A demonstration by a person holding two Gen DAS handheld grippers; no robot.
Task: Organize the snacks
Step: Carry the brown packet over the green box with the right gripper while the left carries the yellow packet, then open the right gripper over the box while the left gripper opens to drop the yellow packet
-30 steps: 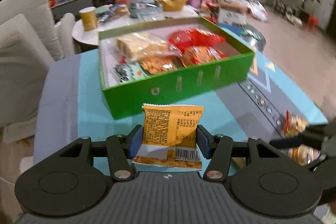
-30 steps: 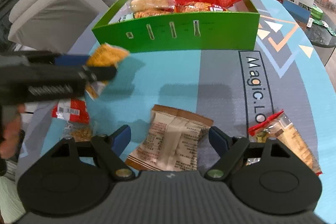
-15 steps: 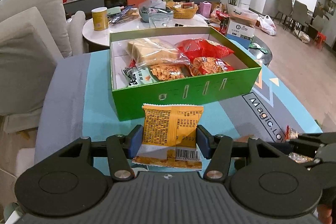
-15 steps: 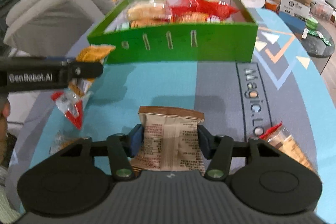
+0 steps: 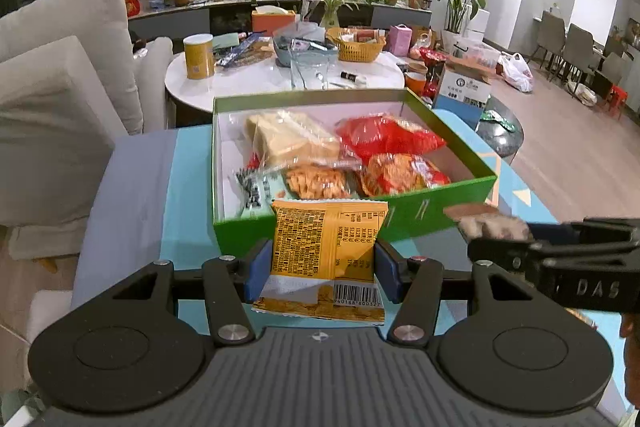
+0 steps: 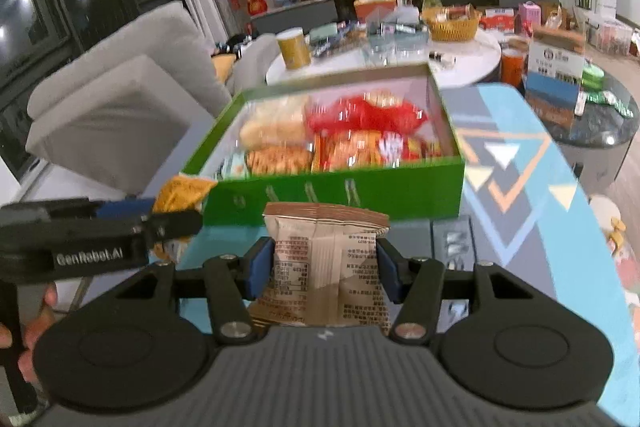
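My left gripper (image 5: pixel 322 269) is shut on an orange snack packet (image 5: pixel 326 247), held above the table just in front of the green box (image 5: pixel 420 213). My right gripper (image 6: pixel 324 271) is shut on a brown snack packet (image 6: pixel 326 267), also raised in front of the green box (image 6: pixel 400 193). The box holds several snack bags: a pale clear bag (image 5: pixel 292 139), a red bag (image 5: pixel 390 137) and orange ones. The right gripper shows at the right of the left wrist view (image 5: pixel 504 231); the left gripper shows at the left of the right wrist view (image 6: pixel 176 203).
The box sits on a table with a blue and grey patterned cloth (image 6: pixel 516 183). A grey sofa (image 5: pixel 52 99) stands to the left. Behind is a round white table (image 5: pixel 256 75) with a yellow can, a basket and clutter. A cardboard box (image 5: pixel 466 87) stands at right.
Both grippers have risen and moved toward the green box. The right gripper closed on the brown packet and lifted it off the table. The left keeps holding the orange packet.
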